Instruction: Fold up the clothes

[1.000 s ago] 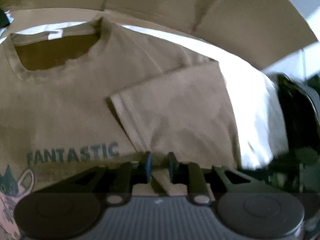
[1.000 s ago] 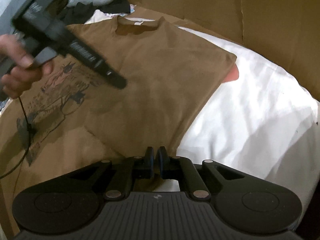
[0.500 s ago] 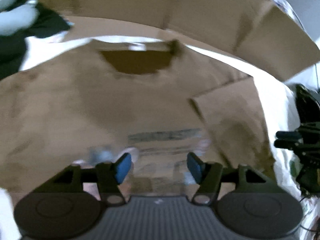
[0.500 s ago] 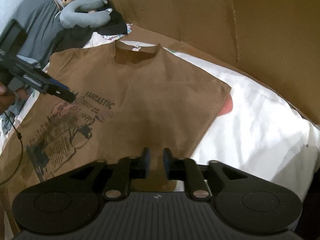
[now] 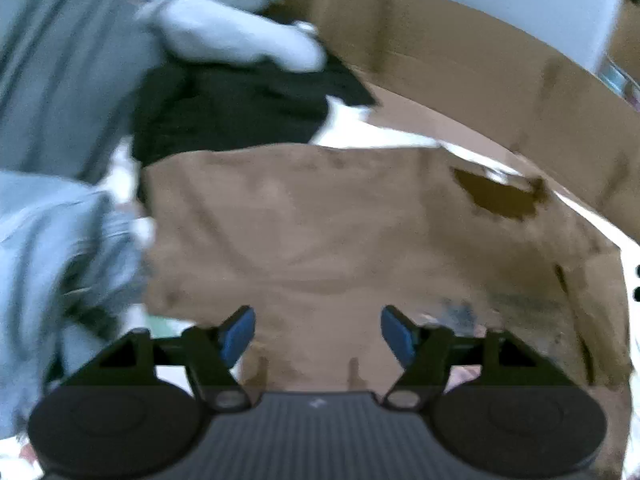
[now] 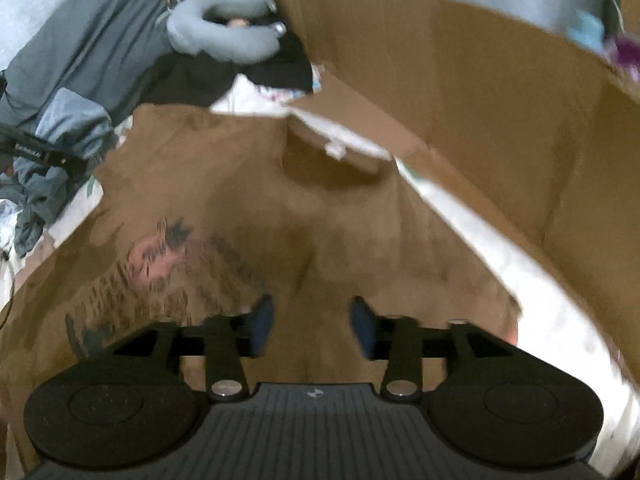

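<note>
Item: brown T-shirt [image 6: 320, 216], printed front up, spread on a white sheet [image 6: 500, 256] between cardboard walls [image 6: 480, 80]. Neck opening [image 6: 328, 164] points to the far side; the graphic print [image 6: 160, 264] lies left of the right gripper. Both views are blurred, so edges and creases are hard to read

Left gripper [image 5: 318, 330]: released, blue pads spread wide, nothing between them, hovering over the shirt's left part, near its left edge [image 5: 150, 240]. Right gripper [image 6: 312, 326]: likewise spread and empty, over the middle of the shirt body

Stage, as a judgement: in the left wrist view the shirt's right side shows what seems a flap [image 5: 592, 300] laid over the body; the left side lies flat. The scene fits either a pause between two side folds or a re-seat before another pinch; which one the views do not settle

Handling notes: any pinch should take a single edge of cloth, both hands moving level so the fold line runs straight from shoulder to hem; soft jersey drags and bunches if one hand leads

Containers: the cardboard surround acts as an open-topped pen holding sheet and shirt. Beyond it, unsorted: dark garment [image 6: 240, 72], grey U-shaped cushion [image 6: 224, 28], blue-grey clothing [image 6: 60, 148]
</note>
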A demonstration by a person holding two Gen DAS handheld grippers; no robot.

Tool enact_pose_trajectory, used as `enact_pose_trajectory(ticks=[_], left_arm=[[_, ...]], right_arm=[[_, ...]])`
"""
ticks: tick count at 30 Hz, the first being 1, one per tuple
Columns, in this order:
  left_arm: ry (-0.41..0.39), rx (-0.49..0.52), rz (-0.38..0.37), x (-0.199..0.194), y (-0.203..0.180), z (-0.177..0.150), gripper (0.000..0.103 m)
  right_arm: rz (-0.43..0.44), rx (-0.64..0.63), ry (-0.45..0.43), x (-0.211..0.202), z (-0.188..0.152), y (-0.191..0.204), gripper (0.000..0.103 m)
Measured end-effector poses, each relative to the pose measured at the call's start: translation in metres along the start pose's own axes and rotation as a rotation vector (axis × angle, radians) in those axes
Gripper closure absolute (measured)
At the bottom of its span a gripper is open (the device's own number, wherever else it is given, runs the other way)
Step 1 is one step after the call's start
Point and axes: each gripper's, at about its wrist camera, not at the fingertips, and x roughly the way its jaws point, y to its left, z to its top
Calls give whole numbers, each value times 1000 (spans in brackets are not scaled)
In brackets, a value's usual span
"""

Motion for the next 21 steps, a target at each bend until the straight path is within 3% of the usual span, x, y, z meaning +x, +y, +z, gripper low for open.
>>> enact_pose_trajectory(ticks=[2,4,8,12,17,21], left_arm=[[-28,-48,55,-3,20,-2,24],[-46,-85,82,-3,37,-1,24],[-54,-141,94,5,59,-3,24],[-55,-183,80,15,72,-13,25],[-75,-286,22,28,94,-24,35],[-135,-381,-8,38,112,-32,39]], right_arm=[[10,-13,-60,2,15,8,26],[31,-38,-81,10,30,19,21],[113,-77,-32,39,63,44,21],[171,-197,9,58,86,83,22],[194,-322,28,62,110,130,26],[188,-326,62,63,129,155,26]])
